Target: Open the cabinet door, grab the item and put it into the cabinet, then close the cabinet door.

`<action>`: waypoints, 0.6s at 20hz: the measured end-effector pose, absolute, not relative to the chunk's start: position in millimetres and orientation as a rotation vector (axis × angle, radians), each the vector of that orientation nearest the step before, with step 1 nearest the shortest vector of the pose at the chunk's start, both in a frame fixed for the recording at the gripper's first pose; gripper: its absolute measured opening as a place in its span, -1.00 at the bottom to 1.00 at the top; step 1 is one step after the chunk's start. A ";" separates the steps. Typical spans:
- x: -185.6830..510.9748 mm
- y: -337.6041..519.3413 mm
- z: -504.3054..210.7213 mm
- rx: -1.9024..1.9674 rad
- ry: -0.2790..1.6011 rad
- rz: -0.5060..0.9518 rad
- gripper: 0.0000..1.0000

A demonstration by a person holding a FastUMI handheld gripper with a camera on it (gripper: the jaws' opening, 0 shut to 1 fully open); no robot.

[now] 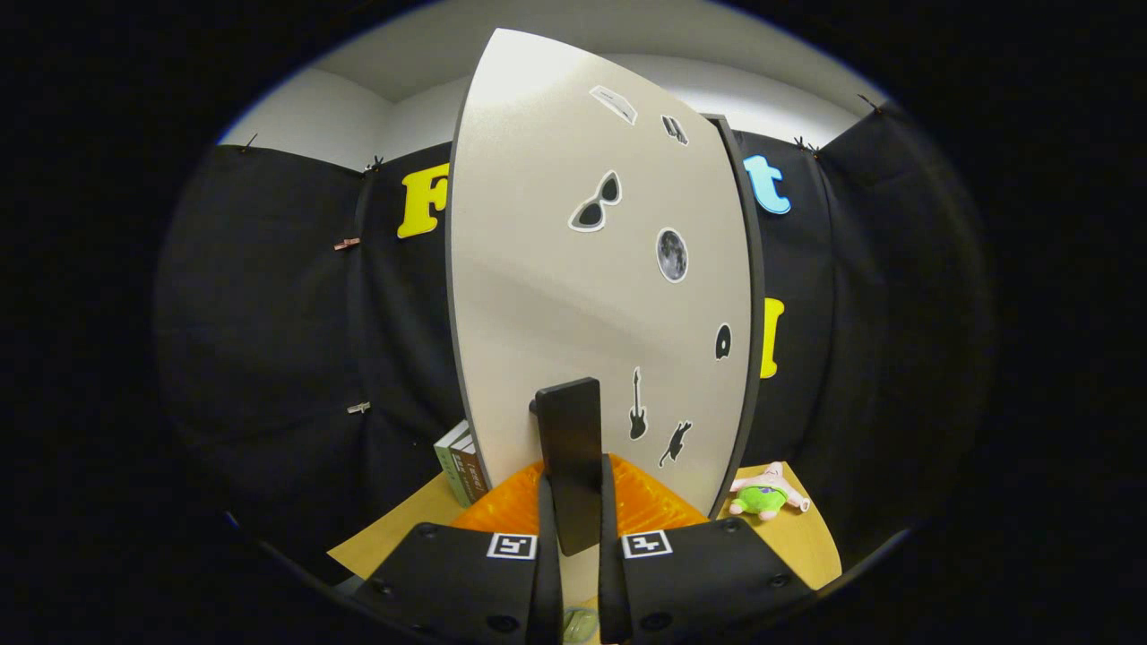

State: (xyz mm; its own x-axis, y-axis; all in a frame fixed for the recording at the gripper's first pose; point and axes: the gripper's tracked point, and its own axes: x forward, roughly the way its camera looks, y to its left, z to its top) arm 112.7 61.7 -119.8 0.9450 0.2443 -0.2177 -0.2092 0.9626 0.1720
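Cabinet door point(556, 269): one, with one handle point(570, 448) and seven stickers point(595, 204). Plush toy point(767, 494): one. Books point(461, 466): two. Clips point(347, 243) on cloth: two.

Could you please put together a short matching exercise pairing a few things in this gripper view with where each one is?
Things:
1. door handle
2. plush toy
3. books
4. sunglasses sticker

Places:
A. on the wooden tabletop, to the right of the cabinet door
B. between the fingers of the claw
C. standing to the left of the door's lower edge
D. on the upper part of the door face

Pairs: 1-B, 2-A, 3-C, 4-D
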 end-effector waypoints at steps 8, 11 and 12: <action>105.5 34.8 -119.6 0.168 0.240 0.152 -0.63; 103.8 23.9 -120.0 0.177 0.241 0.110 -0.63; 103.3 19.9 -120.3 0.173 0.242 0.097 -0.64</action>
